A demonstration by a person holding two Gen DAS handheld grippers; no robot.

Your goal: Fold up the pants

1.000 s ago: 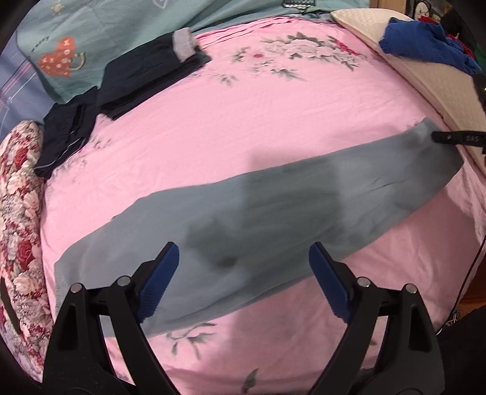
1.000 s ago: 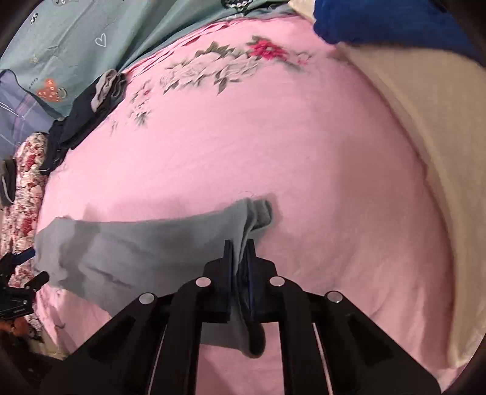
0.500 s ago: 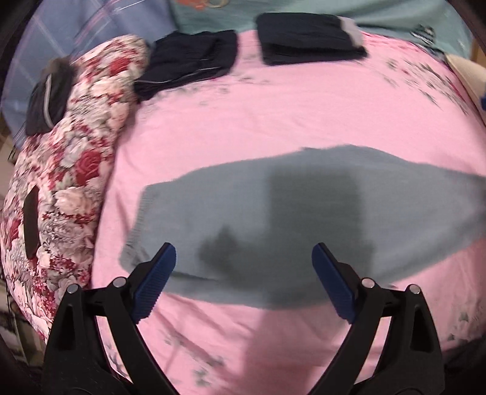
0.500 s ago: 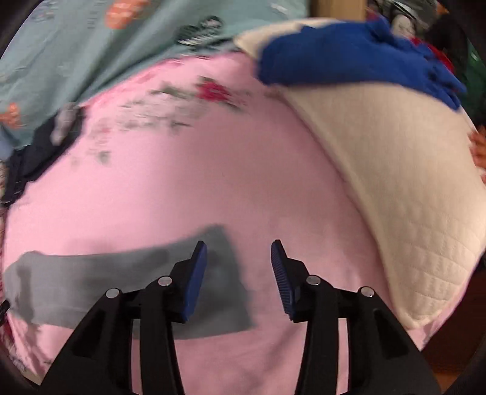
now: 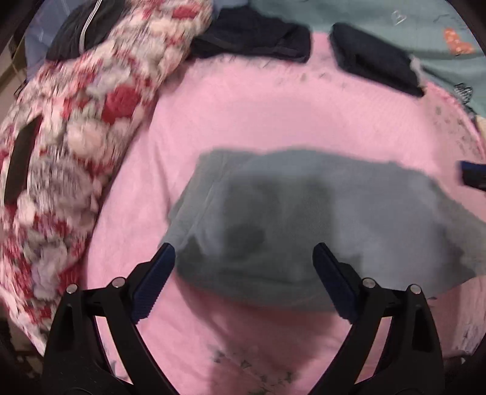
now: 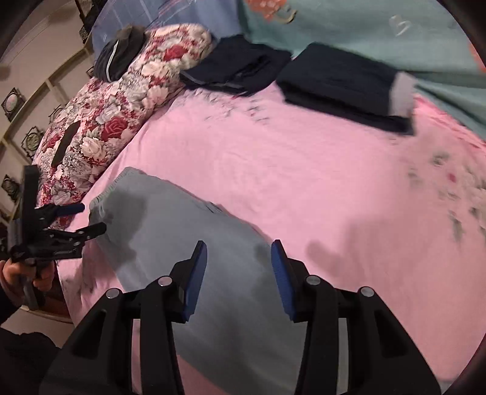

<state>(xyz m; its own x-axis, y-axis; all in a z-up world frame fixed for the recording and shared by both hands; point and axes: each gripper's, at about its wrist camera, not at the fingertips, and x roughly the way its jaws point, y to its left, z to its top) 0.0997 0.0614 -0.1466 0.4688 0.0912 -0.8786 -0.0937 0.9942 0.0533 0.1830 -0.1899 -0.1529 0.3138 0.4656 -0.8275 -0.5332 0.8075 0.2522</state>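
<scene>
The grey pants (image 5: pixel 303 218) lie flat on the pink bedsheet (image 5: pixel 273 115), waistband end to the left. My left gripper (image 5: pixel 243 282) is open and empty, hovering over the near edge at the waistband end. My right gripper (image 6: pixel 238 273) is open and empty above the pants (image 6: pixel 188 243) further along the leg. The left gripper also shows in the right wrist view (image 6: pixel 88 218), open at the waistband corner.
Two folded dark garments (image 6: pixel 343 82) (image 6: pixel 240 70) lie at the far side of the bed. A red floral quilt (image 6: pixel 115 112) with a dark bag (image 6: pixel 121 51) on it runs along the left. A teal blanket (image 6: pixel 364 27) lies behind.
My right gripper let go of the pant leg end and opened, then swung left along the pants. My left gripper moved left toward the waistband end, staying open.
</scene>
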